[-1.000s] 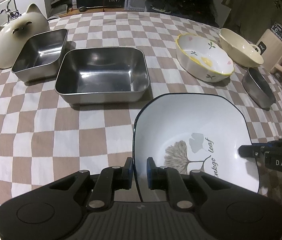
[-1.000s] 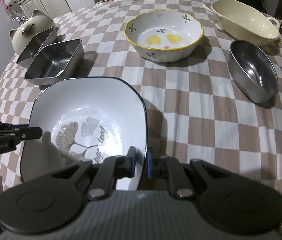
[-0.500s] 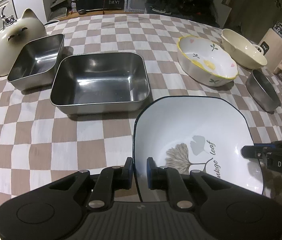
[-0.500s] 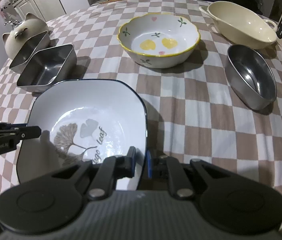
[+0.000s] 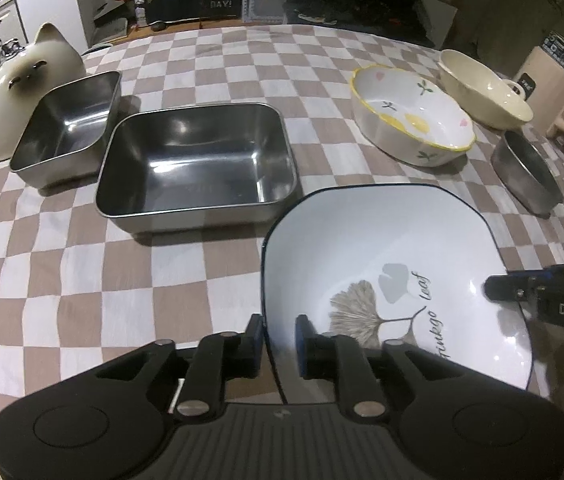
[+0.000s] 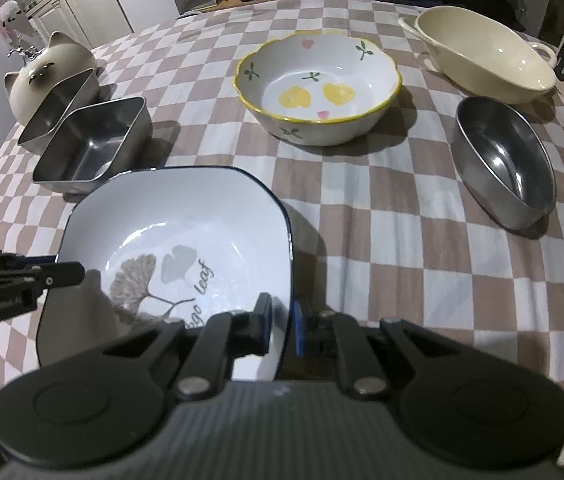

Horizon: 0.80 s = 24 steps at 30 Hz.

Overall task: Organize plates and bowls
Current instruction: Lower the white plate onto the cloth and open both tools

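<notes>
The left gripper (image 5: 279, 342) is opening, its fingers straddling the near rim of the ginkgo plate (image 5: 386, 276); the right gripper (image 6: 281, 326) is pinching the opposite rim, the plate lying on the checked surface (image 5: 130, 264) beside the large steel tray (image 5: 198, 164)

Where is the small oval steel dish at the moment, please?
In the right wrist view, the oval steel dish sits at the right on the checked tablecloth, in front of the cream handled bowl and right of the flowered bowl.

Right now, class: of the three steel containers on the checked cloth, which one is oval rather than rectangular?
The oval steel dish, alone at the right beside the cream handled bowl. The two rectangular steel trays sit together at the left.
</notes>
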Motion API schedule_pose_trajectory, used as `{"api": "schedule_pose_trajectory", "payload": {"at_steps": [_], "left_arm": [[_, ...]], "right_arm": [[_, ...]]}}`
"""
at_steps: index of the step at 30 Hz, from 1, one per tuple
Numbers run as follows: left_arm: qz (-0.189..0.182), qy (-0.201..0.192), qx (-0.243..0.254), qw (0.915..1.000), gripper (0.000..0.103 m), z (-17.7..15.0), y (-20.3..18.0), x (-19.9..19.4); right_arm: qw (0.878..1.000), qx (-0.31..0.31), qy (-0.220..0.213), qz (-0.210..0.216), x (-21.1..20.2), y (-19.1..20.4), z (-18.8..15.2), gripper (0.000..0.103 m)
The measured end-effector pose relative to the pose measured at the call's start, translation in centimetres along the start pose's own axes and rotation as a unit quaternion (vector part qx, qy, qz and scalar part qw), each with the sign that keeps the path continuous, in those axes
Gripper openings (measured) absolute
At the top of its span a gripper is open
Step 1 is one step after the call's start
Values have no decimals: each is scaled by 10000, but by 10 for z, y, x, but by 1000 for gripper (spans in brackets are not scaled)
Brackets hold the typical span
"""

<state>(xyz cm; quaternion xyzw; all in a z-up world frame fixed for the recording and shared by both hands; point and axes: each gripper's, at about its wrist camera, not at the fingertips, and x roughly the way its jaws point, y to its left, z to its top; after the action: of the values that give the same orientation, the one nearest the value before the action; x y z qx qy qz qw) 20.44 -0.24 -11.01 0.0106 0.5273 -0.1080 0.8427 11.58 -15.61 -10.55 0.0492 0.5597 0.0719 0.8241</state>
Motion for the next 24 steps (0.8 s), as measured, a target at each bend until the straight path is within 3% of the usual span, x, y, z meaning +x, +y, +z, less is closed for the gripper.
{"api": "schedule_pose_trajectory", "payload": {"at_steps": [6, 14, 17, 20, 24], "left_arm": [[-90, -12, -80, 9999, 27, 1, 2, -2], [-123, 29, -106, 9999, 36, 0, 3, -2], [-116, 64, -125, 9998, 40, 0, 4, -1], [-90, 96, -186, 9997, 52, -1, 5, -2], [-120, 43, -281, 9995, 77, -3, 7, -7]], "right_arm": [[9999, 111, 20, 109, 0, 0, 0, 24], [9999, 98, 24, 112, 0, 2, -1, 26], [9999, 103, 64, 101, 1, 3, -1, 31], [9999, 50, 111, 8, 2, 4, -3, 35], [9999, 87, 55, 8, -1, 2, -4, 56]]}}
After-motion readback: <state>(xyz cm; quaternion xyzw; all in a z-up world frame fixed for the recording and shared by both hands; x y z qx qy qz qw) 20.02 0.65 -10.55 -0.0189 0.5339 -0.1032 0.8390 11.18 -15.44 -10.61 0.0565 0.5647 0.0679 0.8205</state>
